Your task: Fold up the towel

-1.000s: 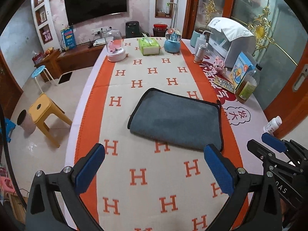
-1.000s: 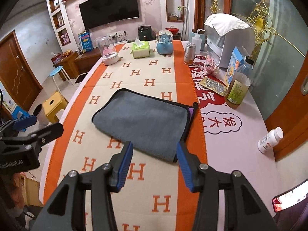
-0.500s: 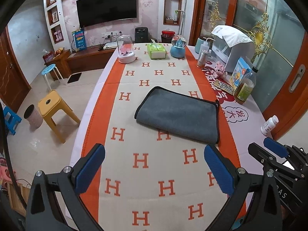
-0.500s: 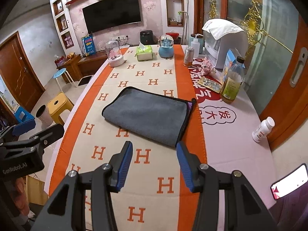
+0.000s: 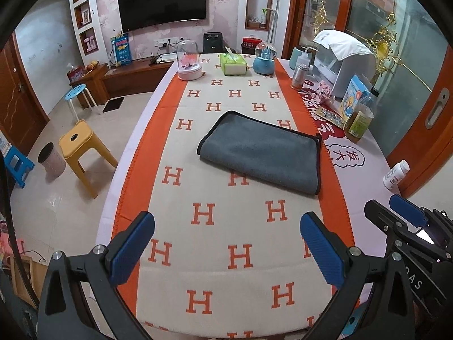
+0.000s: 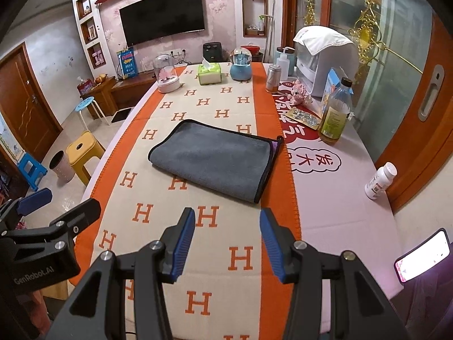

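Note:
A grey towel [image 5: 263, 151] with black edging lies folded flat on the orange and cream H-pattern cloth [image 5: 215, 226]; it also shows in the right wrist view [image 6: 215, 155], with a purple layer peeking out at its right edge. My left gripper [image 5: 226, 243] is open and empty, held above the table's near end, well short of the towel. My right gripper [image 6: 228, 243] is open and empty, also short of the towel. Each gripper shows at the side of the other's view.
Along the right side stand an oil bottle [image 6: 335, 113], a white pill bottle [image 6: 379, 181], a blister pack [image 6: 304, 117] and a white appliance [image 6: 325, 59]. A tissue box [image 5: 232, 63], glass dome [image 5: 188, 61] and snow globe [image 5: 264, 59] stand at the far end. Stools [image 5: 82, 144] stand left.
Both grippers have drawn back and up from the towel toward the table's near end. The towel lies unmoved and looks smaller and farther off.

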Motion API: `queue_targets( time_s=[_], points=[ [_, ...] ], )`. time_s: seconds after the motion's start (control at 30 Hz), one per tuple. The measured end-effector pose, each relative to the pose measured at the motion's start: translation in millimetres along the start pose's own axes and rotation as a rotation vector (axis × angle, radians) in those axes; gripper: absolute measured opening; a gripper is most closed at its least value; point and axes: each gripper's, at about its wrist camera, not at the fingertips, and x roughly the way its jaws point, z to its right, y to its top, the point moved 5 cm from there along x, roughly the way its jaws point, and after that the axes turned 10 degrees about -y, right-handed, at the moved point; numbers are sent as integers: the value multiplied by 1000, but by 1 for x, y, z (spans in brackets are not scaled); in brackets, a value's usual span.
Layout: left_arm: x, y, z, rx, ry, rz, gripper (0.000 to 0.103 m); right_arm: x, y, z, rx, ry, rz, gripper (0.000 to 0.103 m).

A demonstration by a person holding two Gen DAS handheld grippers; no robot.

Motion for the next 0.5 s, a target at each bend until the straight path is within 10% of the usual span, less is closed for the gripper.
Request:
queue_targets(
  time_s=[0.5],
  points=[
    [-4, -9, -2, -12, 25, -16, 102, -4, -8, -5, -19, 3, -14, 48]
  ],
)
